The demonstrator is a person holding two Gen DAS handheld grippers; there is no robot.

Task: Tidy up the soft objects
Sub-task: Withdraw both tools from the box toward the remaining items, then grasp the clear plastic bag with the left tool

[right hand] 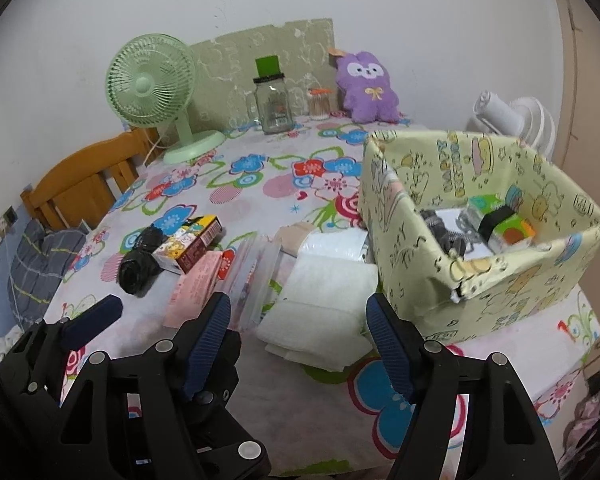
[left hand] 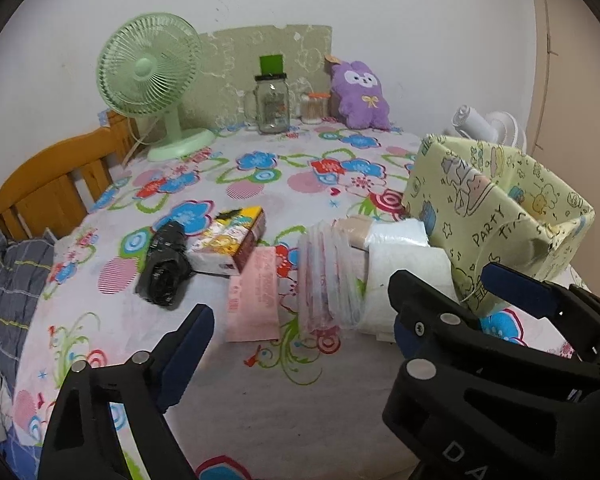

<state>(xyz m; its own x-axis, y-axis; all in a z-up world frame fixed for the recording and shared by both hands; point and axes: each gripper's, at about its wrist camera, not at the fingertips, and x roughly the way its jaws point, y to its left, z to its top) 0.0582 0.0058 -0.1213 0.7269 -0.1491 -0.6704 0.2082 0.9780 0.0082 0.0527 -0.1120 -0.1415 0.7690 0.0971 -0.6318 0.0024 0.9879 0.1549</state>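
White towel (right hand: 320, 300) beside yellow fabric bin (right hand: 500, 280)

My finger pads (right hand: 210, 332) are dark blue on black frames. The cloth (right hand: 260, 216) is white with blue, red and pink flowers. The bin (right hand: 500, 300) is pale yellow with cartoon print. Towel (right hand: 324, 300) white, plush (right hand: 370, 88) purple, fan (right hand: 152, 88) mint green.

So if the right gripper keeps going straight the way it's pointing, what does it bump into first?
Probably the folded white towel: it lies right ahead between the open fingers of the right gripper. Depth is hard to judge, so the tablecloth could come first.
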